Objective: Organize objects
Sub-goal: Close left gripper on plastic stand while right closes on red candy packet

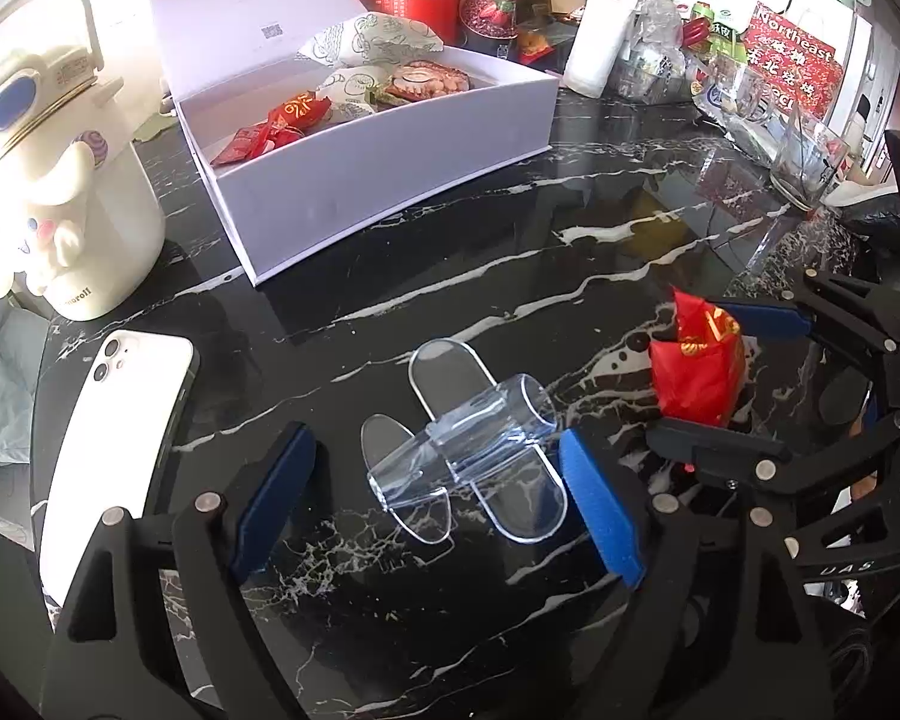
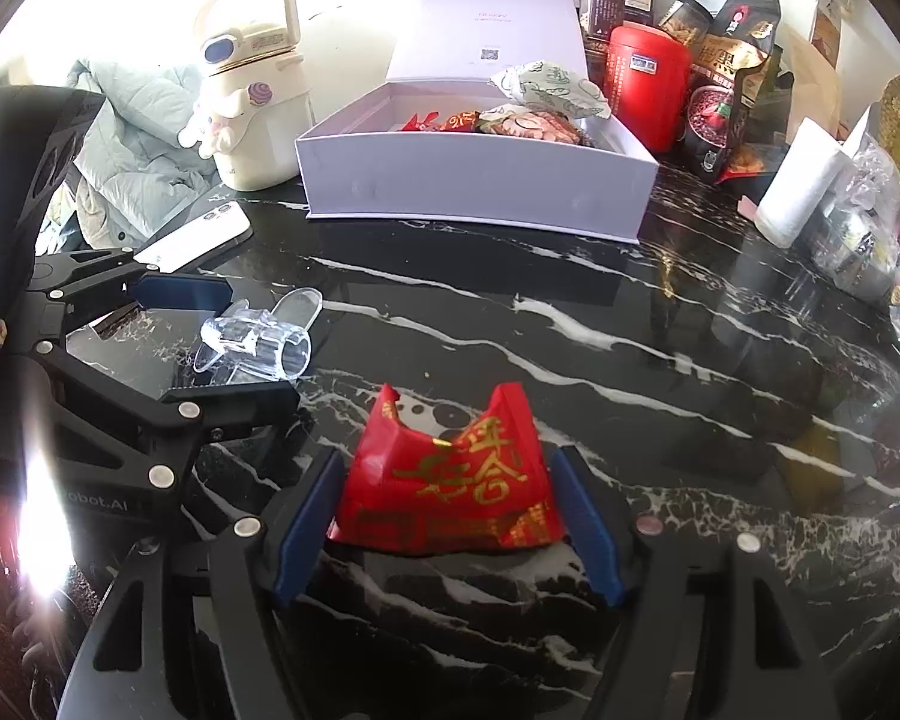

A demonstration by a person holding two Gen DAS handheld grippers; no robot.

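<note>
On the black white-veined marble surface (image 1: 450,252), the left gripper (image 1: 438,480) stands open, its blue-padded fingers (image 1: 276,498) either side of a pair of clear plastic miniature slippers (image 1: 468,444) and apart from them. To the right, the right gripper (image 2: 450,516) has its blue fingers (image 2: 306,528) against both sides of a red foil snack packet with gold characters (image 2: 450,480), gripping it. Farther back lies an open white rectangular gift box (image 1: 378,180) with wrapped snacks inside.

On the table (image 1: 510,228) an open box (image 1: 390,168) is placed at the back, with snack packets (image 1: 276,126) inside. A flask (image 1: 60,180) is set left of it, a phone (image 1: 114,450) before the flask. Nearer, clear slippers (image 1: 468,450) are laid left of a packet (image 2: 450,480).
</note>
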